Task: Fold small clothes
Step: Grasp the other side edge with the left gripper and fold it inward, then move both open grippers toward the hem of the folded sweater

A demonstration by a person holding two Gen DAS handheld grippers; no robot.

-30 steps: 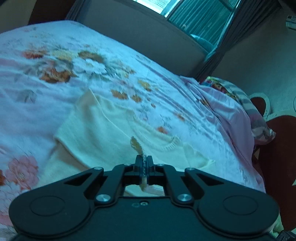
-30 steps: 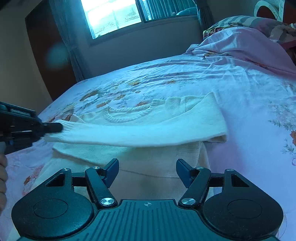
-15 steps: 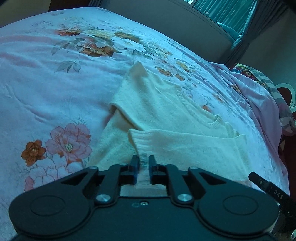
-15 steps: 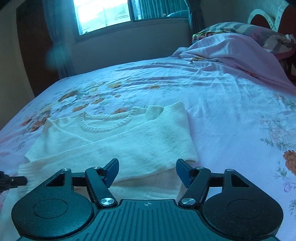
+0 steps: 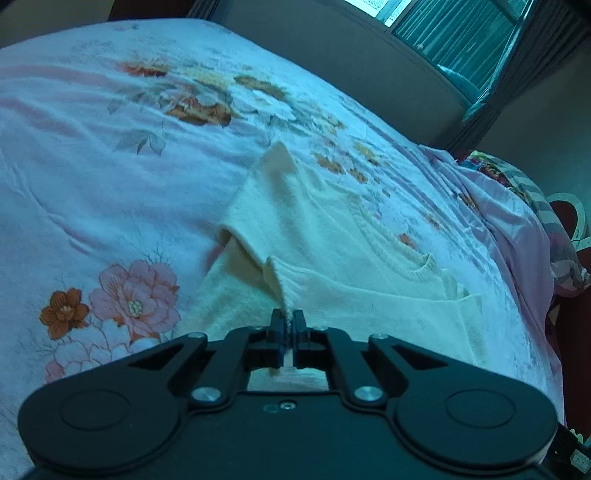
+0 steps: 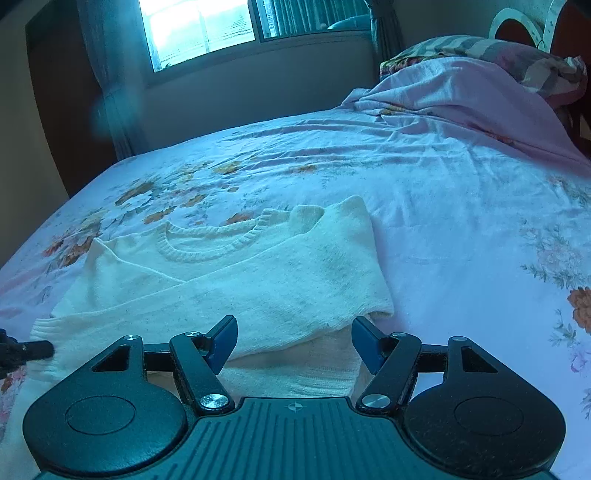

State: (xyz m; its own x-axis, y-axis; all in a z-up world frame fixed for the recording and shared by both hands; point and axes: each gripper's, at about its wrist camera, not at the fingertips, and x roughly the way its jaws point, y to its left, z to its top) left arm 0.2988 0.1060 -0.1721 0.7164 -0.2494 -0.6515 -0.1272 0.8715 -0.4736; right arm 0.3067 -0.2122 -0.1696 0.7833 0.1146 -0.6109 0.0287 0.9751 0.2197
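1. Cream sweater (image 6: pixel 236 280) lies flat on the flowered bedsheet (image 6: pixel 461 206), neckline toward the window (image 6: pixel 199 29)
2. One sleeve (image 6: pixel 207 314) is folded across the sweater's chest; its cuff reaches past the sweater's left edge
3. Left gripper (image 5: pixel 287 326): jaws pressed together, pinching the sleeve cuff (image 5: pixel 284 291) right at its ribbed end
4. In the right wrist view the left gripper's tip (image 6: pixel 33 350) shows at the sweater's lower left edge, touching the cuff
5. Right gripper (image 6: pixel 293 341): jaws spread wide, nothing between the pads, held just above the sweater's lower part, near its right fold
6. Crumpled pink blanket (image 6: pixel 461 96) and pillow (image 6: pixel 517 51) sit well beyond the sweater, on its right, at the head of the bed
7. Curtain (image 6: pixel 110 74) hangs left of the window, far behind the sweater
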